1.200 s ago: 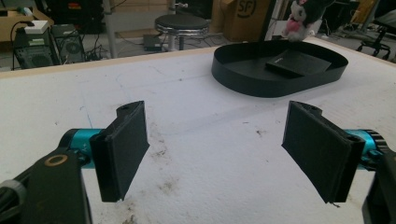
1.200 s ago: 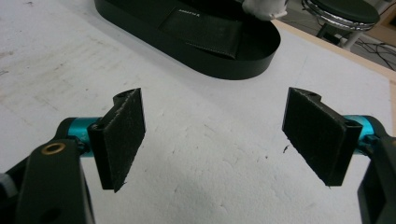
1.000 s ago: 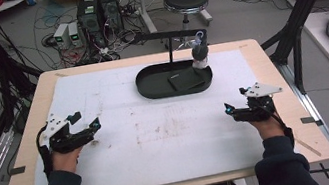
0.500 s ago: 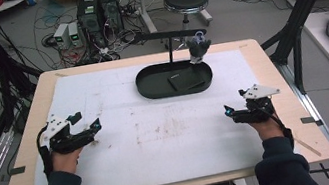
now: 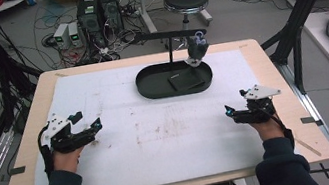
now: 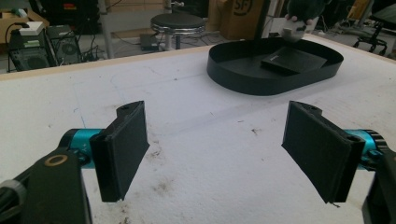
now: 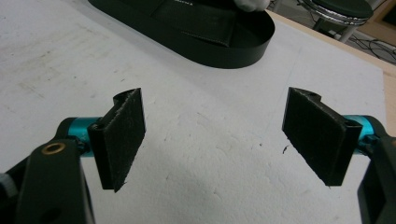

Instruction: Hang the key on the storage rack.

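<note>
High view: the left gripper [image 5: 93, 126] rests on the white mat at the near left of the bench [image 5: 268, 55], and the right gripper [image 5: 229, 111] rests at the near right; each is in one of the person's hands.
Left gripper state: in the left gripper view its jaws stand wide apart with bare mat between the pads, and it has hold of nothing.
Right gripper state: in the right gripper view the jaws stand just as wide apart and have hold of nothing.
Grippers since a second ago: both lie where they lay then, so neither has begun a reach.
Black tray [image 5: 150, 87]: an oval tray at the far middle of the bench, well apart from both grippers; it lies ahead and to the right of the left gripper [image 6: 243, 81] and ahead of the right one [image 7: 233, 51].
Flat black item [image 5: 186, 81]: it lies inside the tray, toward its right half, flat on the floor of the tray [image 6: 292, 60].
What changed: a gloved hand [image 5: 196, 50] from the far side was low over the right end of the tray a second ago; it now sits higher, at the tray's far rim.
Meaning for the work: the setting-up at the tray looks finished or nearly so, and the black item is probably what the grippers go for next; the reach should wait until that hand is clear.
</note>
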